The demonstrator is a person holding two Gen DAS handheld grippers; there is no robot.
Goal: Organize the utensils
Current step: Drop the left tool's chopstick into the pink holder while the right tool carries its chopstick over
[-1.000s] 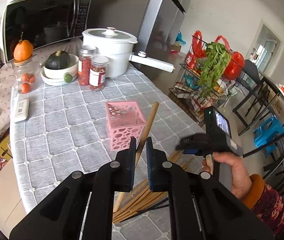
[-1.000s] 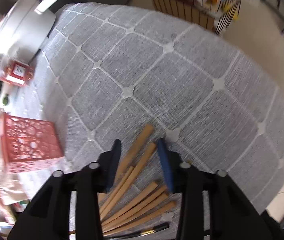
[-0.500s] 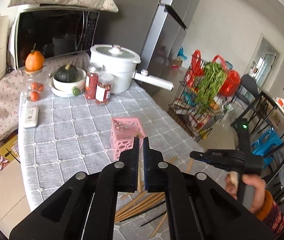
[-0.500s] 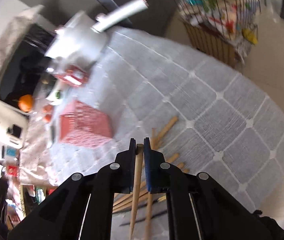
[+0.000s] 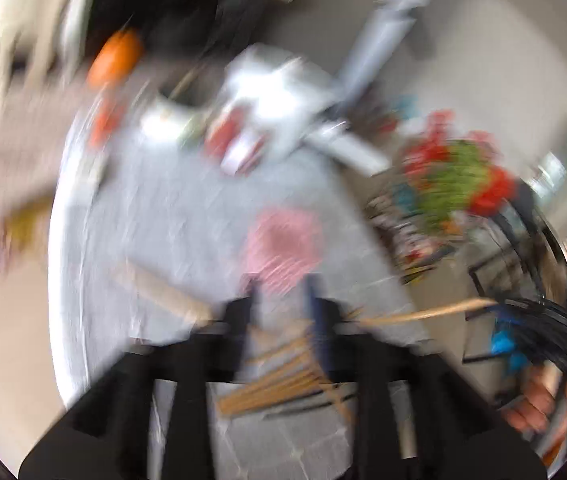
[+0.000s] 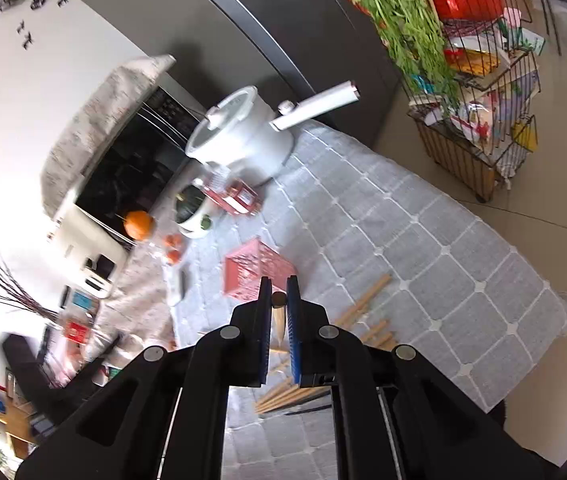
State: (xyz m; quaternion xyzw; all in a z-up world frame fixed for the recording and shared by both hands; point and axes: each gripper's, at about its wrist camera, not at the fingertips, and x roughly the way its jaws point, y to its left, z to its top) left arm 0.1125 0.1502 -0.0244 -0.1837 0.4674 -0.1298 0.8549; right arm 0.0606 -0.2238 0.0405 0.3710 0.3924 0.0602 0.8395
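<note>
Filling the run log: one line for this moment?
right gripper: shut on chopstick | left gripper: just opening, empty | basket: on table
</note>
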